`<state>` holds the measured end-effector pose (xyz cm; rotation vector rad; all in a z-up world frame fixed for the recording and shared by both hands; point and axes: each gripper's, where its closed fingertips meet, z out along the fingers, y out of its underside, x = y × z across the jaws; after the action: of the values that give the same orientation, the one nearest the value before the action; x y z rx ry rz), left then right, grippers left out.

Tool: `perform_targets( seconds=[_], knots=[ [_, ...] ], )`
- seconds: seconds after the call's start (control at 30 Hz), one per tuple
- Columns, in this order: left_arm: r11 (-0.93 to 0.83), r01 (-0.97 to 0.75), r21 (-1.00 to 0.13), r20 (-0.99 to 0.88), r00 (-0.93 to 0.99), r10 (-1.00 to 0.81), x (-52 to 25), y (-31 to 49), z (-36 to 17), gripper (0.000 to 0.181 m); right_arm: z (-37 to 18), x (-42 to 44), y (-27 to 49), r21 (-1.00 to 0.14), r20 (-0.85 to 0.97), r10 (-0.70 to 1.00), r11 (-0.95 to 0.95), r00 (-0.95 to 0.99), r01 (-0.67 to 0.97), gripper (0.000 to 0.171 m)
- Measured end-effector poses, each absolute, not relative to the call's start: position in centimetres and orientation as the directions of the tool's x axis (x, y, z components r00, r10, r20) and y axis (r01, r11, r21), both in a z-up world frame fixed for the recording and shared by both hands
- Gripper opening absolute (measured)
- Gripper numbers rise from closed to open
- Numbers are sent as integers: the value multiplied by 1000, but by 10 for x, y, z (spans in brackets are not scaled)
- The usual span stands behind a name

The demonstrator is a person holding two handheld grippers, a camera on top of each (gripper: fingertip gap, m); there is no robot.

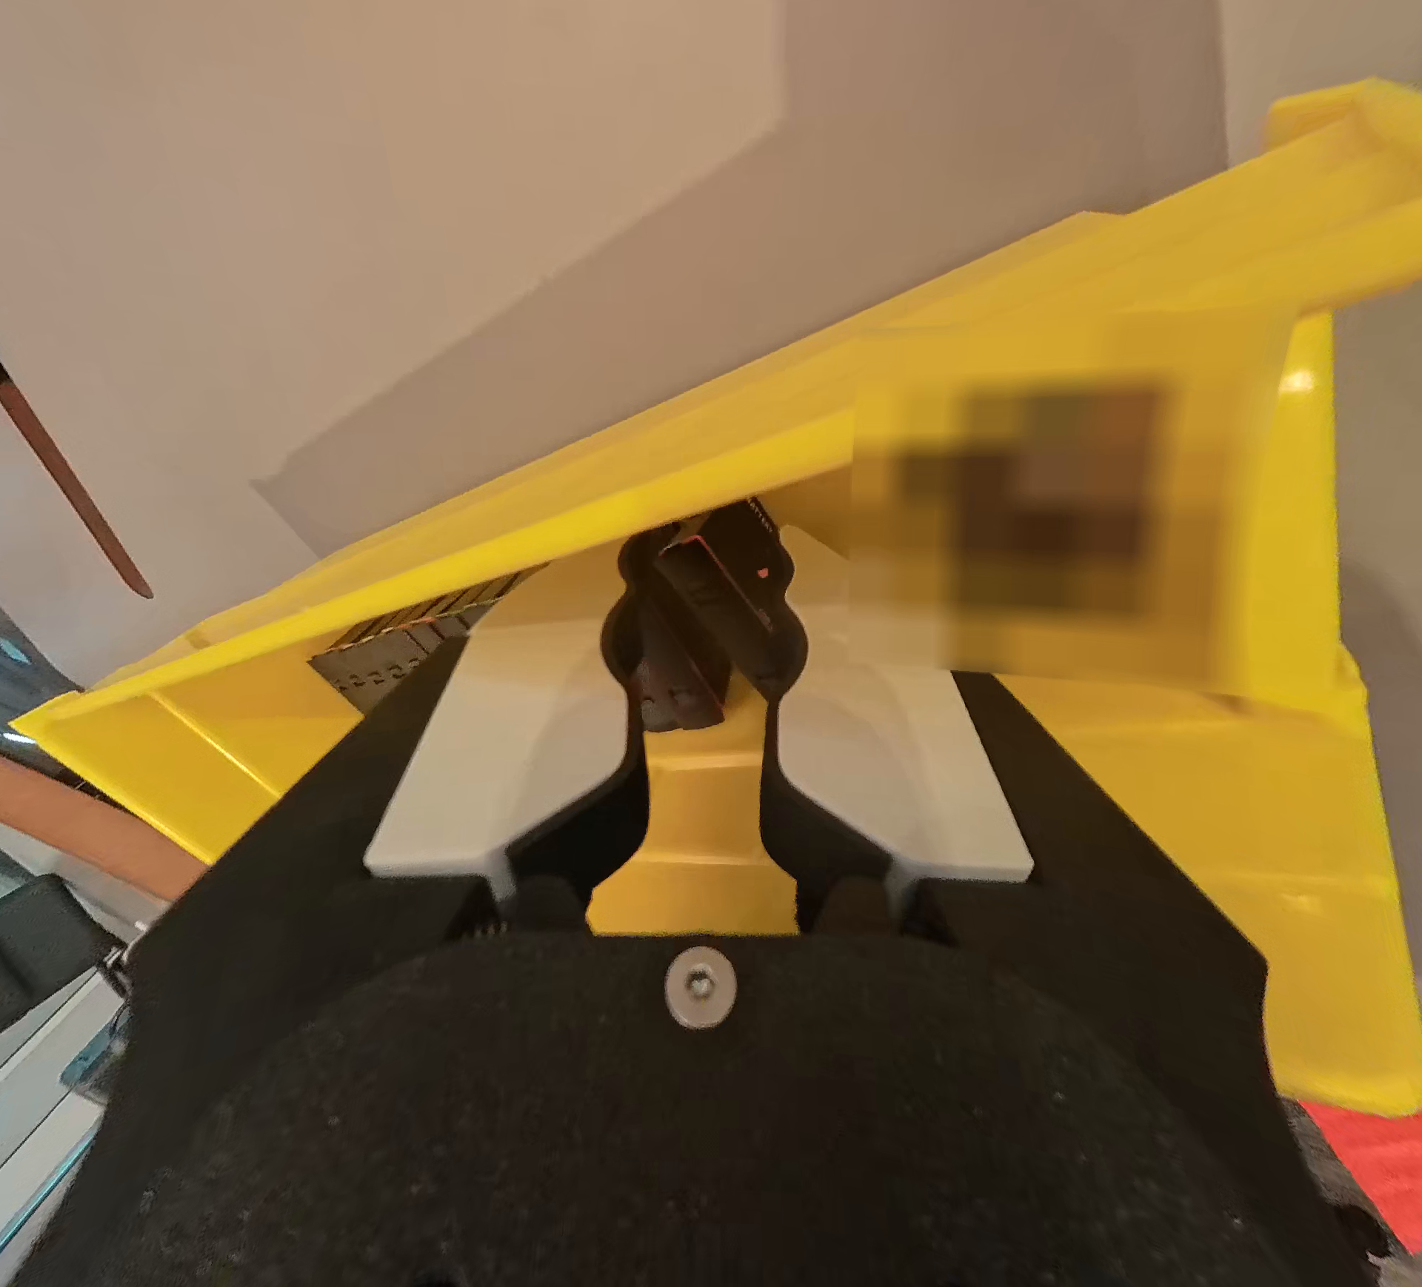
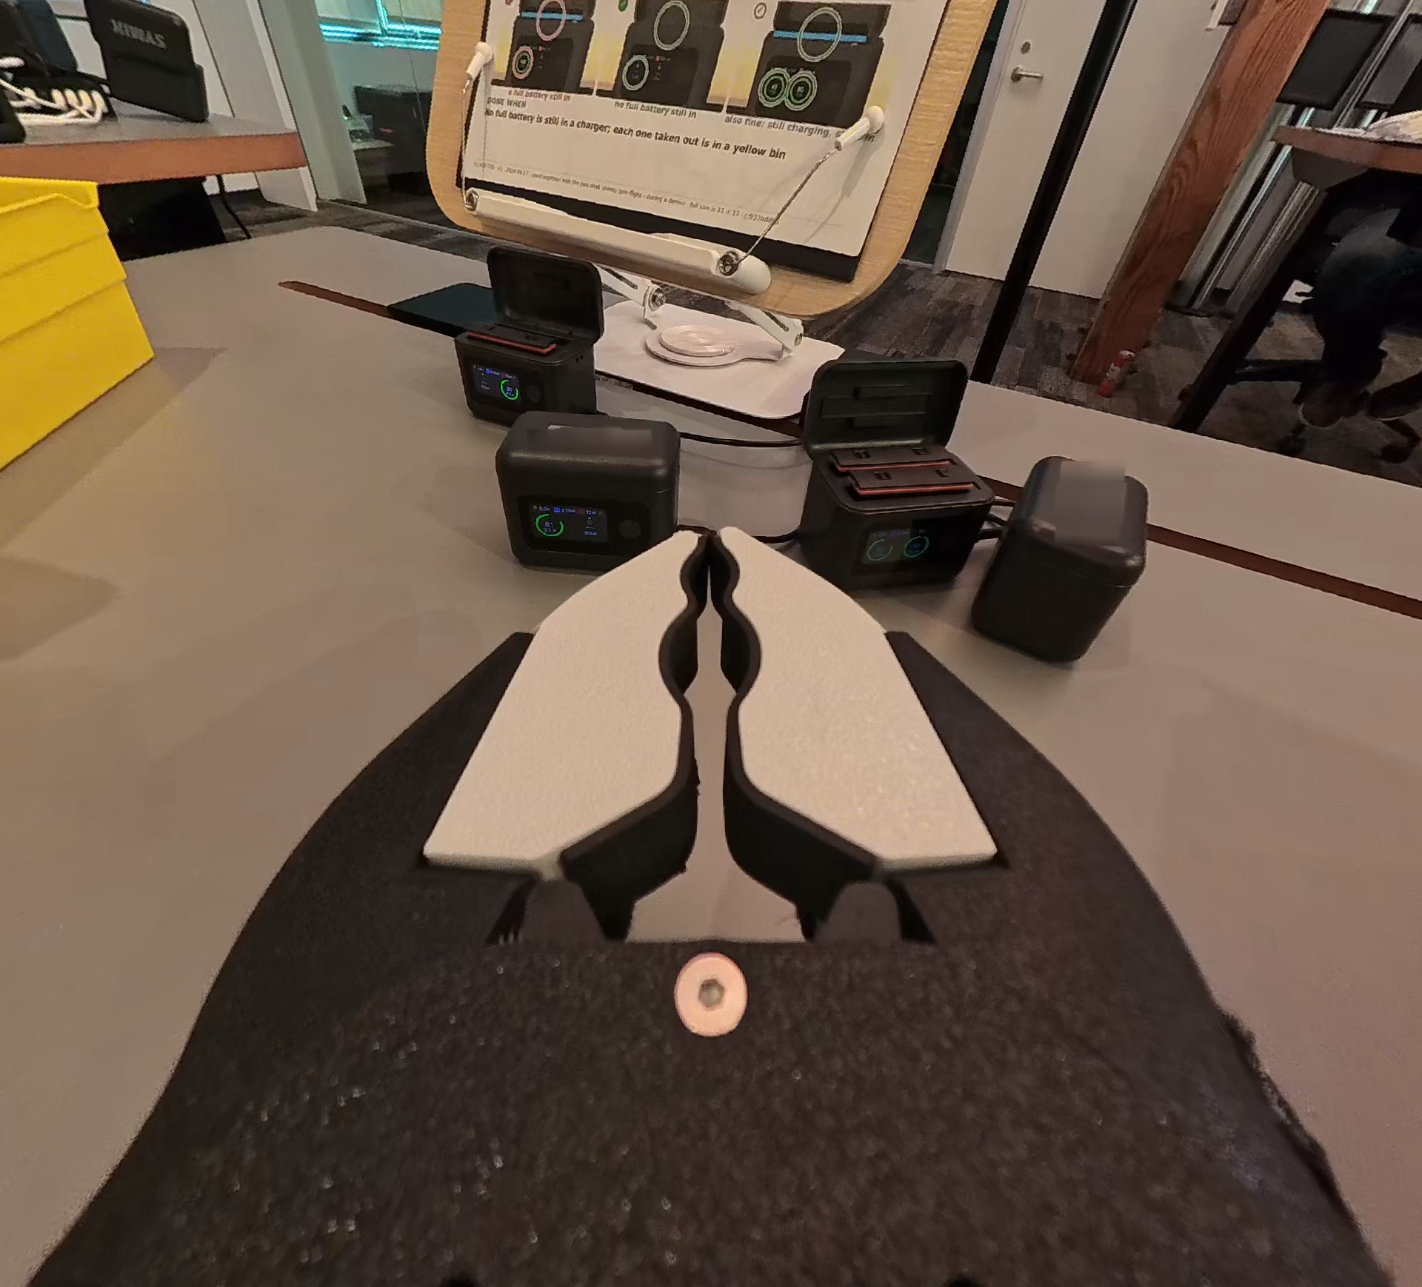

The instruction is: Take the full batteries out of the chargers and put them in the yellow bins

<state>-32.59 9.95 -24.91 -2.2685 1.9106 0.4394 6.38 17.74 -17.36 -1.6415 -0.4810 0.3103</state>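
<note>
While pinching a slim black rectangular battery (image 1: 723,588) with a thin red edge between the tips of the left black-and-grey two-finger claw (image 1: 704,558), pokes into the slanted mouth of a yellow plastic bin (image 1: 1077,827). Holds the battery tilted, just under the bin's front rim, clamped at the very fingertips and not yet let go. Shows a dark ribbed block (image 1: 385,658), probably another battery, lying inside the bin off to the left, so looks partway through the job, at the dropping step of one round. Has the right claw (image 2: 709,546) pressed together on nothing, above a grey tabletop (image 2: 231,596), facing four small black box chargers. Finds the rear open-lid charger (image 2: 531,365) with one red-edged battery showing in its slots, and the open-lid charger to the right (image 2: 892,527) with two seated side by side. Finds the shut-lid charger with a lit display (image 2: 589,504) and the shut charger turned away (image 2: 1062,558) unopened. Cannot tell from the small displays which batteries are full. Probably leaves the release into the bin, then a check of the remaining chargers.
</note>
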Motion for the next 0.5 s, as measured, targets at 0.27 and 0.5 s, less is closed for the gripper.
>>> perform_targets(
  seconds=[0.27,0.5],
  knots=[
    [-194,-976,99,-313,155,-937,-330,100,-250,31,-175,64,178,-988,76,481,-83,874,132,0],
    [-297,-946,133,-221,263,-939,-334,90,-255,21,-176,64,178,-988,74,481,-85,874,131,0]
  ],
)
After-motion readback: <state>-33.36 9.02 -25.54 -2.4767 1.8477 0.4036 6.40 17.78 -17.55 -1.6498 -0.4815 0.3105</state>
